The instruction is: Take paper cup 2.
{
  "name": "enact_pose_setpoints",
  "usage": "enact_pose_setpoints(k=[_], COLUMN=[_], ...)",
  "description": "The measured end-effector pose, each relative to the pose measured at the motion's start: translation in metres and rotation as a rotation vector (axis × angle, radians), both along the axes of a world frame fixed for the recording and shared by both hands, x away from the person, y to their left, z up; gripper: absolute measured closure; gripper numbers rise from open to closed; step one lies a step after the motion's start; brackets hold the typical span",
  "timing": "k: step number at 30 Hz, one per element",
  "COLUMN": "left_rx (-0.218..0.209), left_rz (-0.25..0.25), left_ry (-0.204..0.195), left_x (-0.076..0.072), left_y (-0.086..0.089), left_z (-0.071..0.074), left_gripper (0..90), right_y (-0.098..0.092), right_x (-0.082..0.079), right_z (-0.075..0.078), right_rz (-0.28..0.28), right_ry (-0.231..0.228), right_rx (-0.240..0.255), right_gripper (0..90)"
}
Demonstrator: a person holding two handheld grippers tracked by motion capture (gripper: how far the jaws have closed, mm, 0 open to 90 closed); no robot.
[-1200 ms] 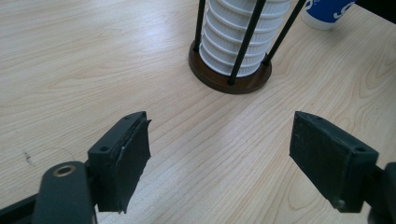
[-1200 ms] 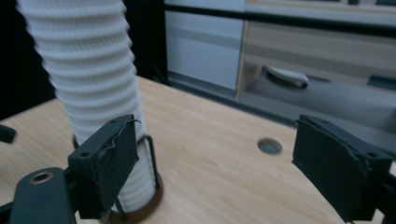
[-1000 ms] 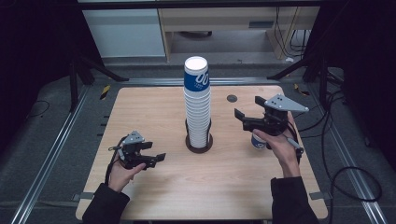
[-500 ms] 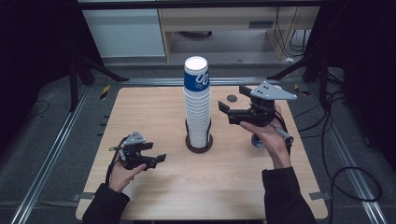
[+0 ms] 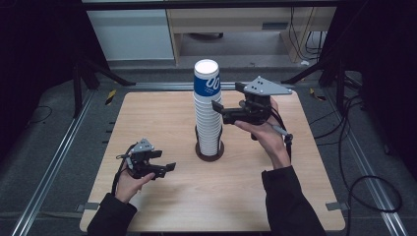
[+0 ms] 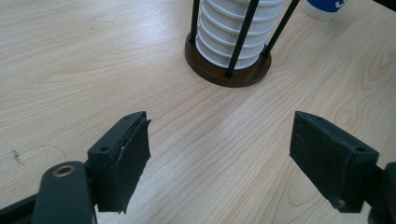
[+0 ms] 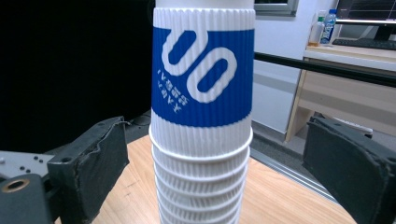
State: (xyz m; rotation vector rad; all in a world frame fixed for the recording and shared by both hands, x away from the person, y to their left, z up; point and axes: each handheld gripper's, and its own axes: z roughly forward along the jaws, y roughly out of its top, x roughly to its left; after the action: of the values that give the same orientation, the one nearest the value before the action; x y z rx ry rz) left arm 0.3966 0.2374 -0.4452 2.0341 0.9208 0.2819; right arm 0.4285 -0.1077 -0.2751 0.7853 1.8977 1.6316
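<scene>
Tall stack of paper cups point(image 5: 207, 110) at the centre of the high view, upside down, ribbed white, top cup wearing a blue band with white print. Standing in a round dark base point(image 5: 210, 150) with thin black rods, on a pale wooden table point(image 5: 147, 118).

Right gripper point(image 5: 223, 109) held up just right of the stack, near its upper part, pointing left at it. Jaws spread wide, just been opening; in the right gripper view, top cups point(image 7: 201, 107) between the two black pads point(image 7: 98, 163), a gap on each side, no pad touching.

Left gripper point(image 5: 164, 168) low in the lower left of the high view, close above the table, well apart from the stack. Jaws spread, nothing between them; bare wood under them in the left gripper view, base point(image 6: 224, 70) and bottom of the stack in the upper middle.

One more cup point(image 6: 324, 7), blue and white, on the table at the top right edge of the left gripper view, beyond the base.
</scene>
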Motion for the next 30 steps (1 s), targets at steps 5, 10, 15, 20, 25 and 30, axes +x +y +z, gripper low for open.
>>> enact_pose_setpoints(k=[5, 10, 15, 20, 25, 30], left_rx=[0.006, 0.007, 0.008, 0.004, 0.006, 0.005], left_rz=[0.001, 0.001, -0.002, 0.000, -0.002, -0.002], left_ry=[0.000, -0.006, -0.005, -0.007, -0.005, -0.005], left_x=[0.000, -0.001, 0.000, 0.000, 0.000, 0.000], left_y=[-0.001, -0.001, -0.002, -0.002, -0.002, -0.002], left_z=[-0.001, 0.000, -0.001, -0.001, -0.001, -0.001], left_gripper=[19.4, 19.5, 19.4, 19.4, 19.4, 19.3], right_y=[0.008, 0.016, 0.026, 0.036, 0.043, 0.048], right_x=[0.005, 0.010, 0.018, 0.028, 0.036, 0.041], right_z=[0.003, 0.005, 0.006, 0.005, 0.003, 0.000], right_rz=[0.004, 0.006, -0.008, -0.017, -0.027, -0.026], right_ry=[0.002, 0.001, -0.009, -0.006, 0.002, 0.017], right_rx=[0.002, -0.010, -0.006, 0.003, 0.001, -0.010], right_gripper=[6.6, 6.4, 6.5, 6.8, 8.4, 11.0])
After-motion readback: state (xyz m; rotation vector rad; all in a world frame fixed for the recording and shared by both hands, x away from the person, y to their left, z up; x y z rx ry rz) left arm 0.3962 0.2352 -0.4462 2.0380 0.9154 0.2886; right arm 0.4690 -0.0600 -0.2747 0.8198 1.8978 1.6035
